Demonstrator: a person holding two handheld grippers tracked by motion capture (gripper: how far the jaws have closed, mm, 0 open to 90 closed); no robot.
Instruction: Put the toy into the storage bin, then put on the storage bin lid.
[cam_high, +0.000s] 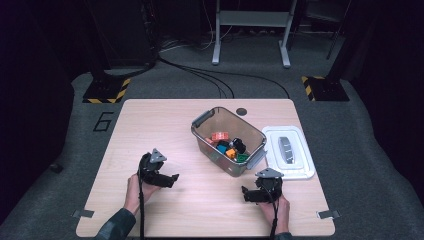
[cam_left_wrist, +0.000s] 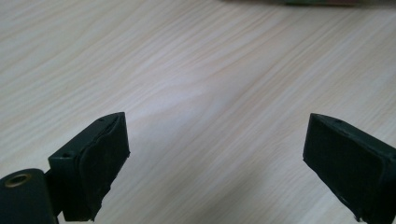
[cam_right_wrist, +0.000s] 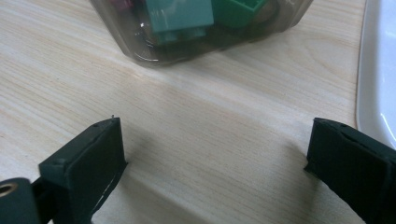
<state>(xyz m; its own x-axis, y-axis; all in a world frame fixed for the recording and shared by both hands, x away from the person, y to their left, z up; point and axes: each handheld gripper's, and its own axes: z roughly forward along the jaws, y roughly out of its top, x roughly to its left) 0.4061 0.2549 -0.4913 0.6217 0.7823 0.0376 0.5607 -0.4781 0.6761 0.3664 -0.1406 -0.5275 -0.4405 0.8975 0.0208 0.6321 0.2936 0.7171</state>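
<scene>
A clear plastic bin (cam_high: 228, 141) sits near the middle of the tabletop (cam_high: 150, 125), a little toward the far edge and right of centre. It holds a small heap of coloured toy blocks (cam_high: 228, 145): orange, teal, green and black pieces can be told apart. Just beside the bin, toward the right edge, a white lid (cam_high: 288, 152) lies flat on the wood, with a grey handle in its middle.

The left gripper (cam_high: 172, 178) is held low over the near left part of the tabletop, well apart from the bin. Its jaws stand wide apart and hold nothing; in the left gripper view bare wood shows between them (cam_left_wrist: 215, 154).

The right gripper (cam_high: 245, 192) is held near the front edge on the right side, just short of the bin's near corner. Its jaws are also spread wide with nothing in them (cam_right_wrist: 215, 158). In the right gripper view the bin's rounded corner (cam_right_wrist: 196, 32) lies ahead of the jaws and apart from them, with a teal block (cam_right_wrist: 180, 16) and a green block (cam_right_wrist: 238, 9) showing through the wall; the lid's edge (cam_right_wrist: 376, 70) runs along the right side.

On the grey floor past the table's far left corner a large "6" (cam_high: 103, 121) is marked. No other writing can be read.
</scene>
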